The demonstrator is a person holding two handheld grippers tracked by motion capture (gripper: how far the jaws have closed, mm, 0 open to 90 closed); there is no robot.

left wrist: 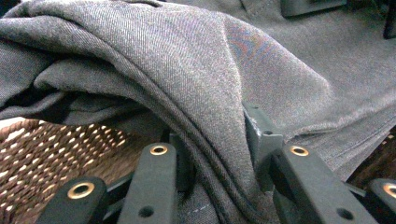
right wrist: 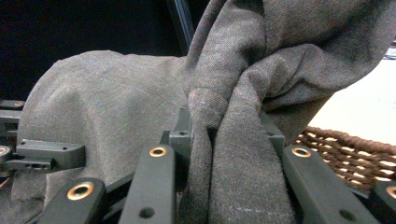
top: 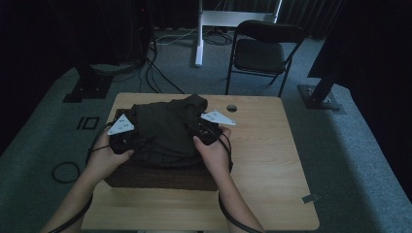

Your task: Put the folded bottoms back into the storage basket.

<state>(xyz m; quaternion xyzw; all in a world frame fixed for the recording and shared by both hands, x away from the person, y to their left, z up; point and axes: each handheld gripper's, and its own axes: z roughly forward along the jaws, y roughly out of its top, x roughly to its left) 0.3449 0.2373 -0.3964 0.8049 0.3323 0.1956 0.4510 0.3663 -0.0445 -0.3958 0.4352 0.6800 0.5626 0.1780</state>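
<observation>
Dark grey folded garment [top: 163,128] held over a brown woven basket [top: 160,175] near the middle of the bench [top: 272,160], slightly toward its left edge. Left tool [top: 137,141] clamped on a thick fold of the cloth [left wrist: 219,154]; right tool [top: 194,132] clamped on a bunched edge [right wrist: 224,154], with basket weave [right wrist: 345,149] just below. Likely step: lowering the garment into the basket. Next: sinking both tools evenly, keeping the folds together, releasing only once the cloth rests inside the rim.
</observation>
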